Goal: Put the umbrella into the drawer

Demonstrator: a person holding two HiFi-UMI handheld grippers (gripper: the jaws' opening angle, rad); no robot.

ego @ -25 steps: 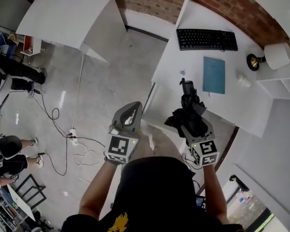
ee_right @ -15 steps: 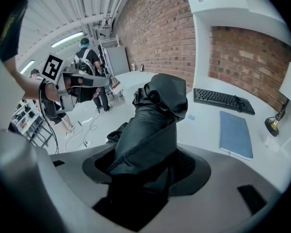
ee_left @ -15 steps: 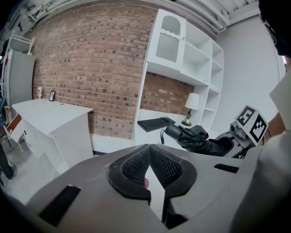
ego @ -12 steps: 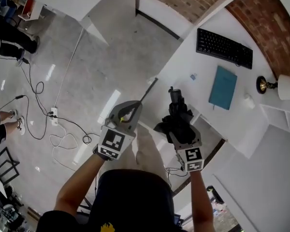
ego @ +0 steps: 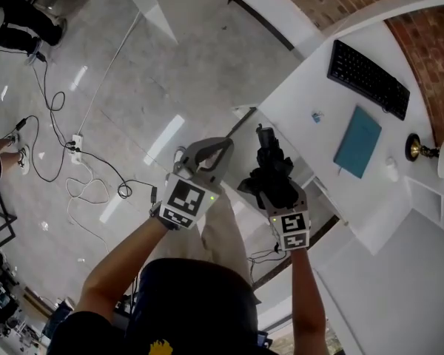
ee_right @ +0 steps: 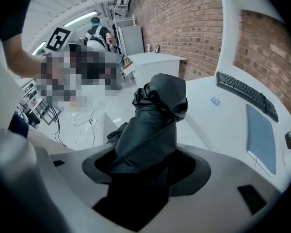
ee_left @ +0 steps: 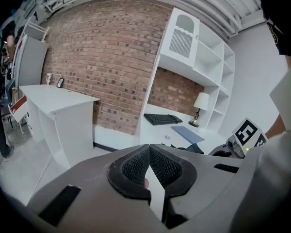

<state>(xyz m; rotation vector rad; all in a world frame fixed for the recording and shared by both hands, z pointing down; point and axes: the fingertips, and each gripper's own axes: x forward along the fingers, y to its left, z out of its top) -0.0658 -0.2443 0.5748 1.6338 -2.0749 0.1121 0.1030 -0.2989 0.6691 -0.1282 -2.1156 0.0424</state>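
A folded black umbrella [ego: 268, 157] stands upright in my right gripper [ego: 275, 187], which is shut on its lower part. In the right gripper view the umbrella [ee_right: 155, 115] fills the space between the jaws of that gripper [ee_right: 145, 164] and its fabric bunches at the top. My left gripper [ego: 220, 146] is just left of it, shut with nothing between its pads [ee_left: 136, 166]. Both hover over the near corner of the white desk [ego: 303, 95]. A white panel with a dark edge [ego: 240, 120] shows under that corner; I cannot tell whether it is the drawer.
On the desk lie a black keyboard [ego: 368, 78], a teal notebook [ego: 357, 140] and a brass-footed lamp [ego: 422, 150]. Cables and a power strip [ego: 76, 143] trail over the glossy floor at the left. People's legs [ego: 18, 13] are at the far left edge. Another white desk [ee_left: 53, 98] stands across the room.
The head view has swung, so the desk now sits further right. Both grippers stay close together, the umbrella still held upright in the right one; the left one's tip is nearer the dark-edged panel.
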